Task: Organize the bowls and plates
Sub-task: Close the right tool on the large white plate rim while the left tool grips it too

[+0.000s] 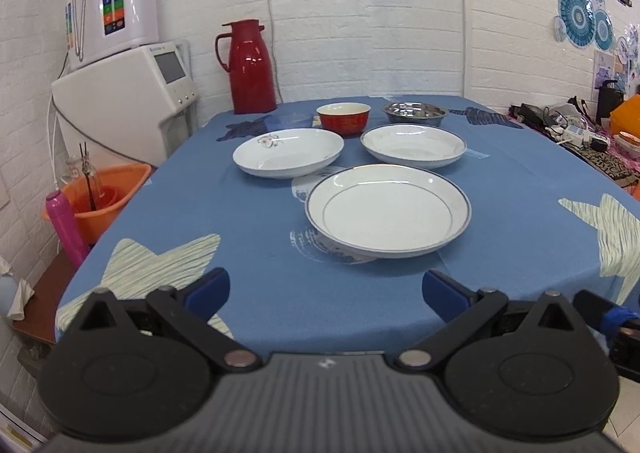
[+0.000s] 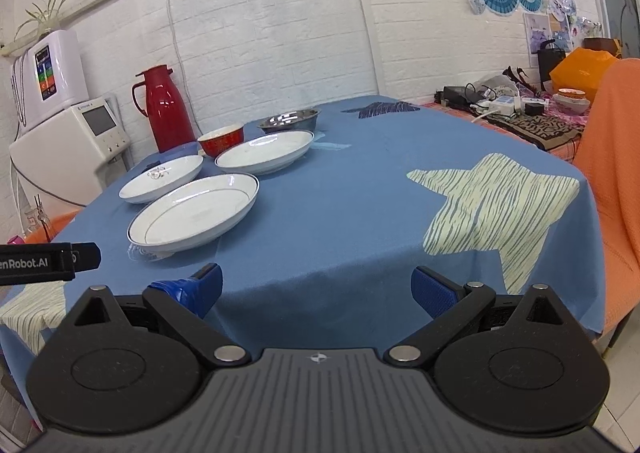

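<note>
Nothing is stacked yet: three white plates lie apart on the blue tabletop [image 1: 248,229], the nearest plate [image 1: 388,209] in front, the flowered plate [image 1: 288,153] and a third plate [image 1: 414,145] behind it. A red bowl [image 1: 344,117] and a steel bowl [image 1: 416,113] sit at the back. The left gripper [image 1: 326,291] and right gripper [image 2: 316,285] hover at the near edge, fingers apart and empty. The likely next move is a reach to the nearest plate's rim.

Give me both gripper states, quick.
Left gripper: open, holding nothing, short of the plates.
Right gripper: open, holding nothing.
</note>
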A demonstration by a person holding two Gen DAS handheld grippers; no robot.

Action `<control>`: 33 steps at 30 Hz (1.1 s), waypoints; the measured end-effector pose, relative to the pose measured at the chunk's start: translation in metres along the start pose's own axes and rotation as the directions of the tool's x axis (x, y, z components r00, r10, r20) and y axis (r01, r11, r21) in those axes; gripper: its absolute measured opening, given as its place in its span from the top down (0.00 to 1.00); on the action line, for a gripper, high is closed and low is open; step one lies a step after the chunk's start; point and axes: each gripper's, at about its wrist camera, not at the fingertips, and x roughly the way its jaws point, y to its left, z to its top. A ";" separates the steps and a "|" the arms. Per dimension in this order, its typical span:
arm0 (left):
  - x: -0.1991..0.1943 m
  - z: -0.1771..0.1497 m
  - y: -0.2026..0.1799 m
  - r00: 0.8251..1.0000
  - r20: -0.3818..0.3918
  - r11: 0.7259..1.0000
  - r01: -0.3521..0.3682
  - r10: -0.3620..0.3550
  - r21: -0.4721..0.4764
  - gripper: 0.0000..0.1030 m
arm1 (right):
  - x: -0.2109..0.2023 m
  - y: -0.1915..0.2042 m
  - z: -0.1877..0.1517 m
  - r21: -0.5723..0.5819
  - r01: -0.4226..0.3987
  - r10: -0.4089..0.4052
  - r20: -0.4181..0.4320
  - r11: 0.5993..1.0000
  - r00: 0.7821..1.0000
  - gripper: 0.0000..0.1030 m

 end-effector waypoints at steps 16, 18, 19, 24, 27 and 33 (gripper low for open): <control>0.106 0.061 0.053 0.987 -0.155 0.997 0.027 -0.039 -0.076 0.01 | 0.140 0.076 0.081 -0.263 -0.098 0.044 -0.204 0.960 0.978 0.15; 0.123 0.065 0.053 0.981 -0.183 0.996 0.051 -0.063 -0.071 0.01 | 0.158 0.082 0.082 -0.258 -0.111 0.043 -0.255 0.960 0.966 0.15; 0.131 0.066 0.052 0.978 -0.193 0.995 0.068 -0.081 -0.073 0.01 | 0.165 0.086 0.082 -0.269 -0.105 0.031 -0.265 0.957 0.964 0.15; 0.164 0.067 0.052 0.957 -0.258 0.989 0.116 -0.135 -0.088 0.01 | 0.193 0.097 0.084 -0.330 -0.076 -0.029 -0.303 0.941 0.952 0.15; 0.174 0.065 0.050 0.946 -0.277 0.985 0.147 -0.167 -0.092 0.01 | 0.203 0.102 0.084 -0.363 -0.066 -0.058 -0.321 0.930 0.945 0.15; 0.187 0.062 0.048 0.937 -0.305 0.984 0.153 -0.172 -0.087 0.06 | 0.215 0.103 0.079 -0.372 -0.078 -0.066 -0.360 0.925 0.931 0.14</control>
